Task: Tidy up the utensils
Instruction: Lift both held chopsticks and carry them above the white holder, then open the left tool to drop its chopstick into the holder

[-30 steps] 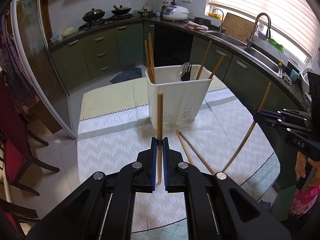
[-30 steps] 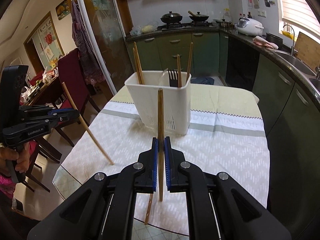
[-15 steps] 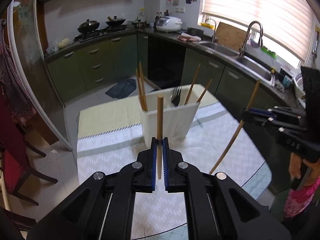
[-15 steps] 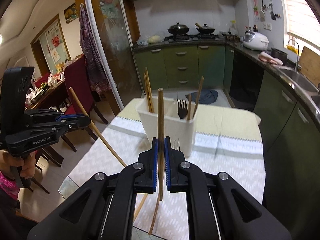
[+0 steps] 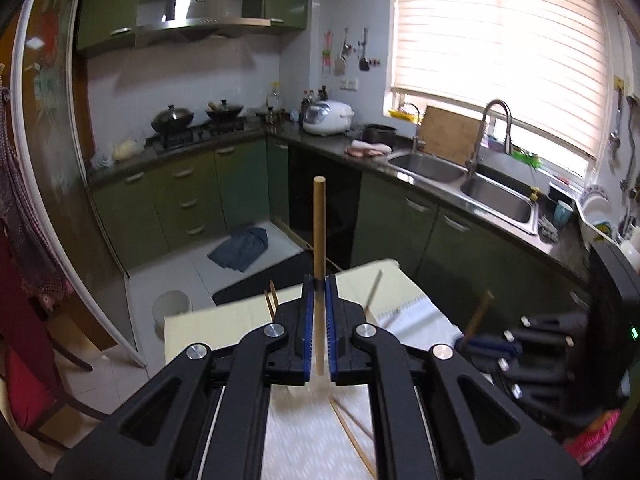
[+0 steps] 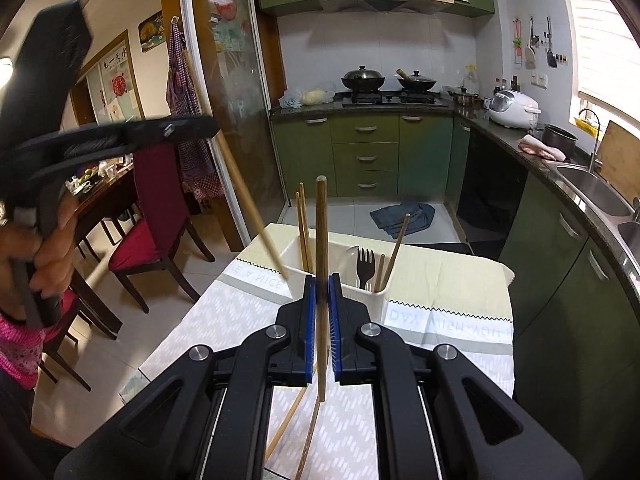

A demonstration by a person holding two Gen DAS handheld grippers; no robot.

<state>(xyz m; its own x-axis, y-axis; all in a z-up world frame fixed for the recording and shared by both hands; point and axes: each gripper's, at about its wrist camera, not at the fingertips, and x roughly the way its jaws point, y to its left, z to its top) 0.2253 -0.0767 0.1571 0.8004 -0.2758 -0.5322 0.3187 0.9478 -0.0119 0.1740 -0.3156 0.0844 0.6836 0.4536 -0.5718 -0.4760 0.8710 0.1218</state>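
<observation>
The bench [image 6: 448,280], under its pale patterned cloth, carries a white utensil caddy [image 6: 376,300], and every place here is given from that caddy. Both chopsticks look bound for it, so the step in hand is lowering each one tip-first into a compartment. To do that well, I would bring one stick at a time over an opening, keep it close to upright, and let go only once its lower end is below the rim; the sticks already standing inside could deflect a slanted entry.

The left hand-held gripper [image 6: 214,128] hangs up and to the left of the caddy, pinching a wooden chopstick [image 6: 240,184] that slants down until its tip is just beside the caddy's left rim. The right hand-held gripper [image 6: 321,296] sits on the near side of the caddy, its blue pads pressed onto a second chopstick [image 6: 320,240] held nearly vertical.

Inside the caddy stand a pair of chopsticks [image 6: 303,232] at the left, a black fork [image 6: 365,266] in the middle beside what may be a spoon, and two more sticks at the right. Loose chopsticks [image 6: 292,420] lie on the cloth nearer than the caddy. All are slim, plain, light-brown wood.
</observation>
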